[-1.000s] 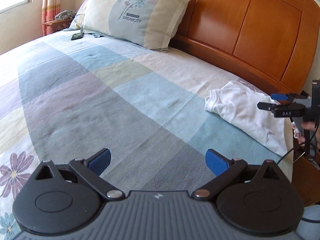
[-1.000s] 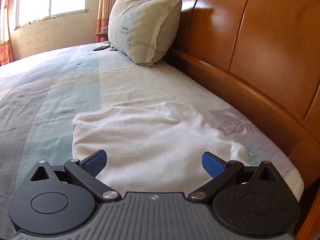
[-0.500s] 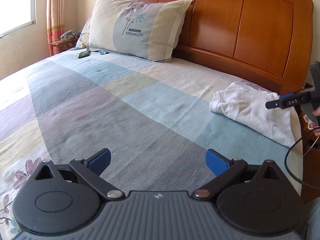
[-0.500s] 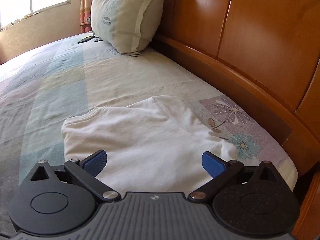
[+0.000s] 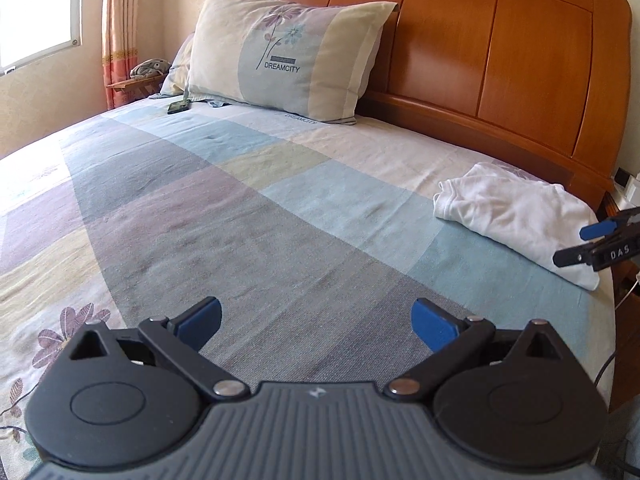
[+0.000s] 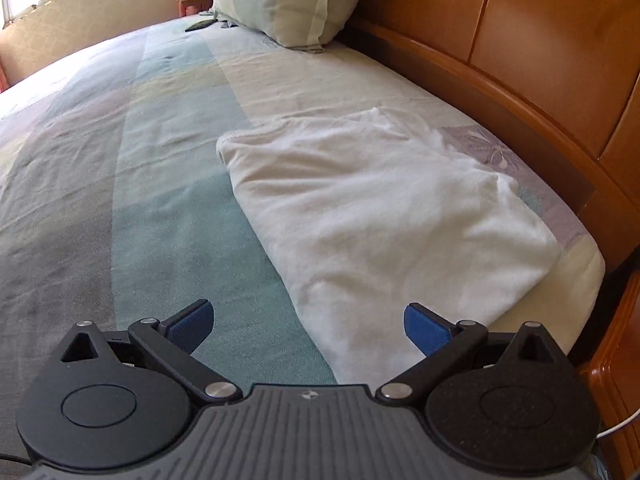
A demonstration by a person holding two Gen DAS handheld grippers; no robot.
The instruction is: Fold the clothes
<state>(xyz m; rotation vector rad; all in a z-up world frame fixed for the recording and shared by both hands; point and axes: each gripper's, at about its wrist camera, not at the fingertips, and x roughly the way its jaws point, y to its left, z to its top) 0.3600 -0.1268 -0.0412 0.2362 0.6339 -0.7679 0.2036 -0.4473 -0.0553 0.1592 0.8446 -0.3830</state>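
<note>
1. White garment (image 6: 384,216): lies in a compact, layered bundle on the bed (image 5: 248,216), at the corner where the headboard edge meets the near side edge; one end reaches almost to that side edge. The doubled layers and the hem showing at its far end suggest it is already folded over at least once (how neat the fold is cannot be told from here).

2. Right gripper (image 6: 308,320): jaws spread wide, holding nothing, hanging just short of the garment's near end with the right fingertip over the cloth. So placed, it could either take hold of that end or have let it go.

3. Left gripper (image 5: 316,322): jaws likewise spread wide and empty, above the bare sheet well apart from the garment, toward the middle of the bed (a standby position, out of the other tool's way).

4. Pillow (image 5: 288,56): propped against the wooden headboard (image 5: 500,56) at the far end of that edge, clear of the working corner. A small dark object (image 5: 179,107) rests on the sheet beside it.

5. Stage: the scene fits both a bundle set aside at the corner after folding and a bundle awaiting a further fold; the views do not settle which.
</note>
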